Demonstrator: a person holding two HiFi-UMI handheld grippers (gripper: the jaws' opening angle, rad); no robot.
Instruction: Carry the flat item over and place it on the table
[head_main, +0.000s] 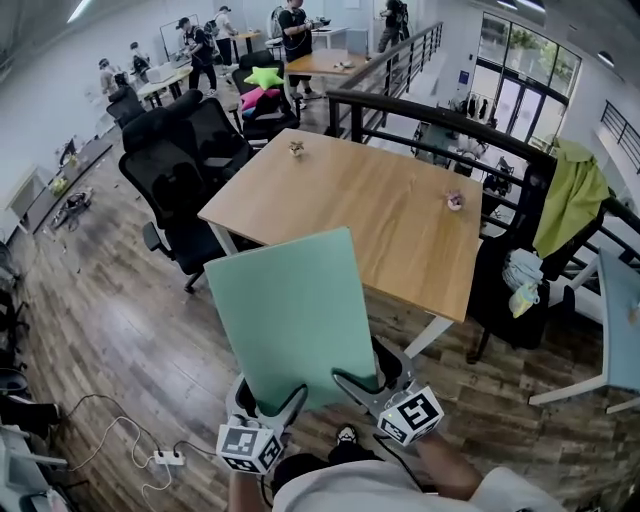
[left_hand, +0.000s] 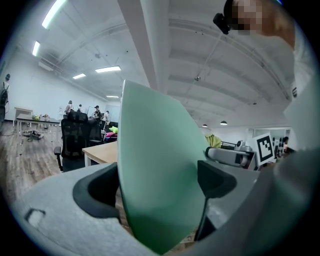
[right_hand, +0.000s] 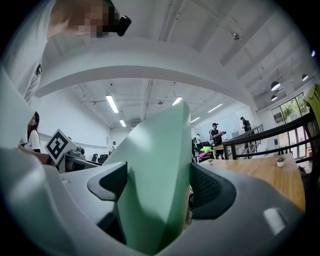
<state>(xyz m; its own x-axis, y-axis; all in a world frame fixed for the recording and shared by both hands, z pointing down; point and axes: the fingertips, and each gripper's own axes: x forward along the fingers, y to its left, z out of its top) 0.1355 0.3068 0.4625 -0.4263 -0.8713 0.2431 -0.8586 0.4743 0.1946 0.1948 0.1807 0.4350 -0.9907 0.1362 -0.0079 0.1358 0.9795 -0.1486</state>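
We had the left gripper (head_main: 272, 408) and right gripper (head_main: 365, 385) clamped on the board's (head_main: 295, 320) bottom-centre edge. It seemed light and stiff, so edge holds suited it.

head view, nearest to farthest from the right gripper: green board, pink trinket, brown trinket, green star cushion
1. green board, clamped in the right gripper
2. pink trinket, right side of the table
3. brown trinket, table's far left corner
4. green star cushion, back left, beyond the table
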